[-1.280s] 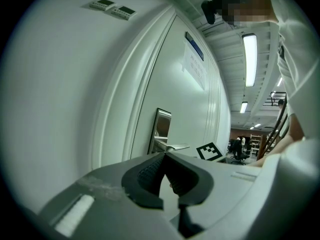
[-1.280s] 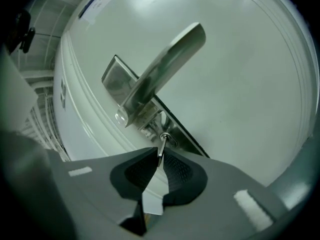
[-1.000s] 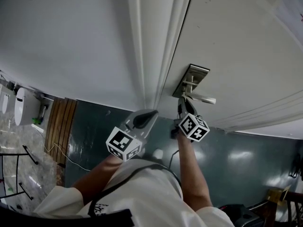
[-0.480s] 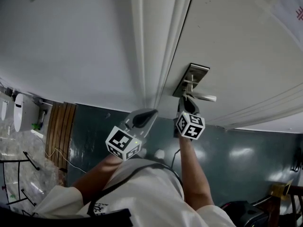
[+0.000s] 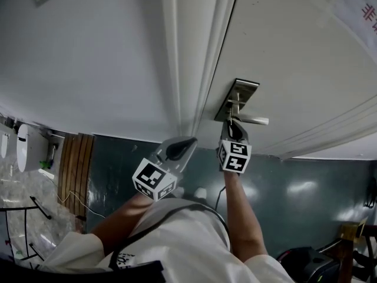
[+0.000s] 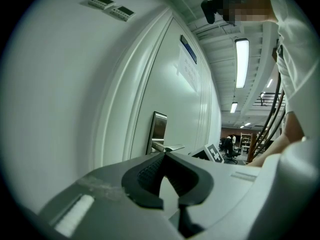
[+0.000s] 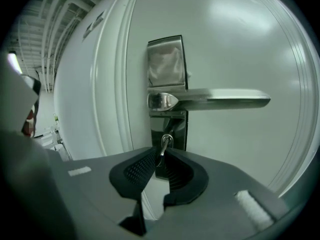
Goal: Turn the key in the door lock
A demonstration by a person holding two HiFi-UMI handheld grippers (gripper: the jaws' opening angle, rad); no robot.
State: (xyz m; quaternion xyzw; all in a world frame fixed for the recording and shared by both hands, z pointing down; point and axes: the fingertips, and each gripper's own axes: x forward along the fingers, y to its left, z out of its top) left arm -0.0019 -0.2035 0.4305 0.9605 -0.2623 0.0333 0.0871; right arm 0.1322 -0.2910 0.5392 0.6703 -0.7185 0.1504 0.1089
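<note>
A steel lock plate (image 7: 167, 69) with a lever handle (image 7: 220, 99) sits on the white door (image 7: 235, 44). A small key (image 7: 164, 143) sticks out of the keyhole below the handle. My right gripper (image 7: 161, 153) has its tips on either side of the key's head, pads still touching it while the jaws are opening. In the head view the right gripper (image 5: 232, 128) reaches up to the plate (image 5: 237, 96). My left gripper (image 5: 189, 141) hangs beside the door frame, shut and holding nothing; its own view shows the jaw tips of the left gripper (image 6: 163, 155) meeting.
The white door frame (image 5: 182, 69) runs left of the lock, with a plain wall (image 5: 88, 58) beyond it. A dark green floor (image 5: 294, 187) lies below. A paper notice (image 5: 359, 10) is taped on the door at upper right.
The right gripper has rolled about its own axis at the key; its marker cube shows a different face angle. The left gripper has stayed where it was.
</note>
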